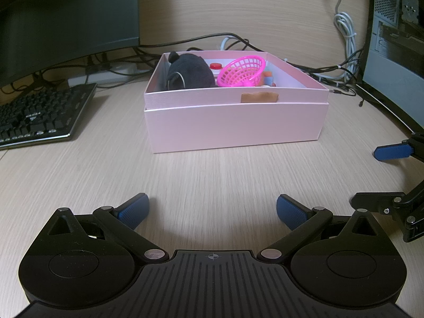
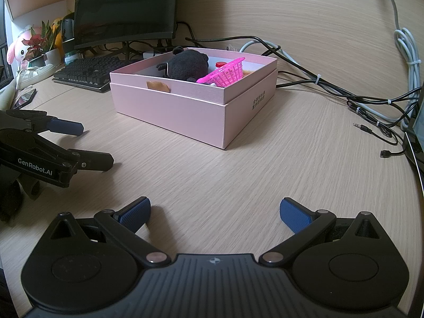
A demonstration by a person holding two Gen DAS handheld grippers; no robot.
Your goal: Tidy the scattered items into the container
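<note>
A pink box (image 1: 233, 124) (image 2: 169, 111) stands on the wooden desk, well ahead of both grippers. Inside lie a black plush toy (image 1: 189, 73) (image 2: 186, 65), a tilted pink plastic basket (image 1: 243, 73) (image 2: 228, 74), a red-capped item (image 1: 216, 66) (image 2: 220, 64) and small coloured pieces (image 1: 267, 77). My left gripper (image 1: 212, 212) (image 2: 95, 143) is open over bare desk, nothing between its fingers. My right gripper (image 2: 215, 213) (image 1: 371, 175) is open too and empty, to the right of the left one.
A black keyboard (image 1: 39, 116) (image 2: 87, 73) lies left of the box, with a monitor (image 1: 66, 18) (image 2: 124, 8) behind it. Cables (image 2: 371, 100) (image 1: 344, 37) run along the right, with loose plugs (image 2: 363, 127). A plush and a plant (image 2: 34, 45) sit far left. A computer case (image 1: 397, 39) stands right.
</note>
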